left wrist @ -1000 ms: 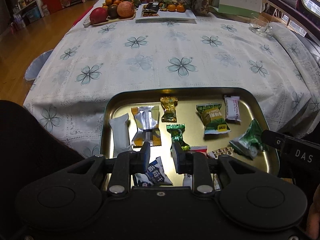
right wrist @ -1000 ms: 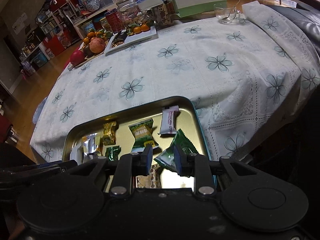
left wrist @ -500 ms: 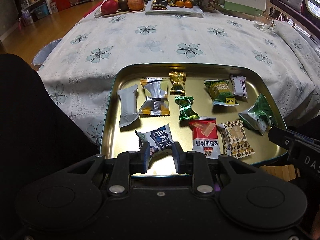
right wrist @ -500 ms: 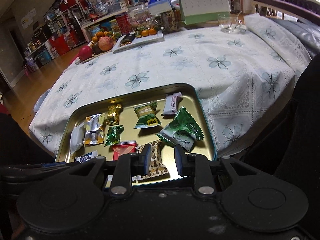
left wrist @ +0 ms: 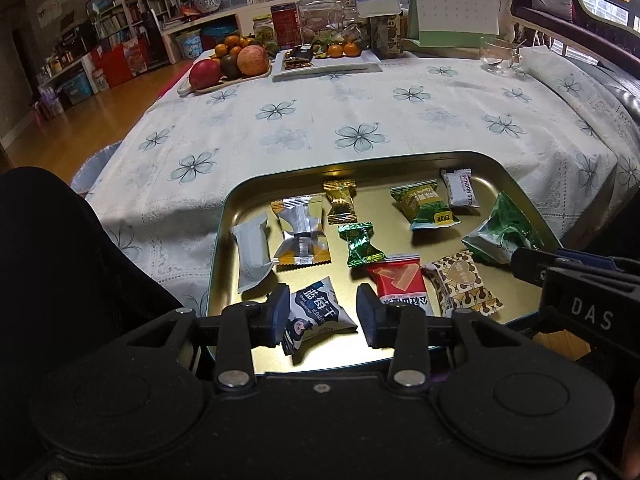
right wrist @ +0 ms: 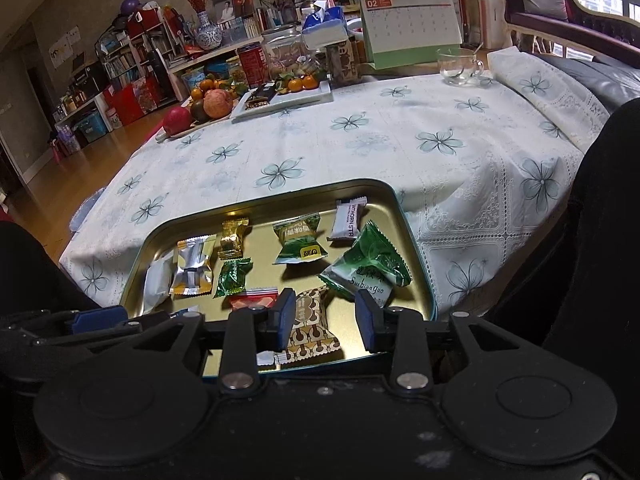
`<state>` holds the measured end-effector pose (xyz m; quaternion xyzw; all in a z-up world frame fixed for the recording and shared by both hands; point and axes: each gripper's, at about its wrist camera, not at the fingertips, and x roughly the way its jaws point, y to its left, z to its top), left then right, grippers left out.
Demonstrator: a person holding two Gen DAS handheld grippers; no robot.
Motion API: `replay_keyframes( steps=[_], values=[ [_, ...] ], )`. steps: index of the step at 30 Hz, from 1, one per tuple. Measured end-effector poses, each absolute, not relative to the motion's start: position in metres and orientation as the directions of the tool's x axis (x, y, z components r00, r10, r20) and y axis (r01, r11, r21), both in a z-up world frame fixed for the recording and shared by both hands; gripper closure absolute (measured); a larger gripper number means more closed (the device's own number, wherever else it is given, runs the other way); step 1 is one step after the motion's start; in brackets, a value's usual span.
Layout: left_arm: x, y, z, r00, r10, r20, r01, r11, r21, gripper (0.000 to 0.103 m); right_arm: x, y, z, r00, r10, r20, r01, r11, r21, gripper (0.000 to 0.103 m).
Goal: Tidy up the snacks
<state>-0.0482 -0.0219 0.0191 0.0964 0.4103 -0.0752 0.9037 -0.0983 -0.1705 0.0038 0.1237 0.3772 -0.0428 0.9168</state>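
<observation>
Black plastic jaws on the left gripper were opening, framing a dark blue-and-white packet lying at the near edge of the gold tin tray, pads not pressing on it. Same deal with the right gripper: jaws opening around a brown patterned packet, nothing held. Further in, the red packet, green twist candy and silver wrapper lay scattered apart. Beyond the tray, the floral tablecloth ran back to a fruit plate.

The desk calendar shows "02"; a green packet reads "Suibianguo" (roughly); the neighbouring gripper body carries "DAS".
</observation>
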Motion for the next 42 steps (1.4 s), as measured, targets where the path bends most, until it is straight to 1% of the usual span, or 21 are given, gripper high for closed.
replay_keyframes(
  steps=[3,12,23,42],
  values=[
    [-0.049,-0.022,0.019,0.653,-0.071,-0.754,0.229,0.967,0.107,0.056,-0.097,-0.168,0.003,0.706,0.015,-0.708,0.168,0.968,0.188,0.068],
    [-0.042,-0.012,0.017,0.627,-0.067,-0.777,0.176,0.983,0.057,0.056,-0.095,-0.162,-0.001,0.687,0.022,-0.726,0.149,0.974,0.171,0.068],
    [-0.038,-0.005,0.016,0.609,-0.079,-0.789,0.148,0.989,0.016,0.056,-0.092,-0.16,-0.002,0.686,0.025,-0.727,0.135,0.978,0.161,0.068],
    [-0.037,-0.005,0.015,0.599,-0.077,-0.797,0.143,0.99,0.012,0.056,-0.092,-0.159,-0.003,0.687,0.024,-0.727,0.134,0.978,0.159,0.068]
  ],
)
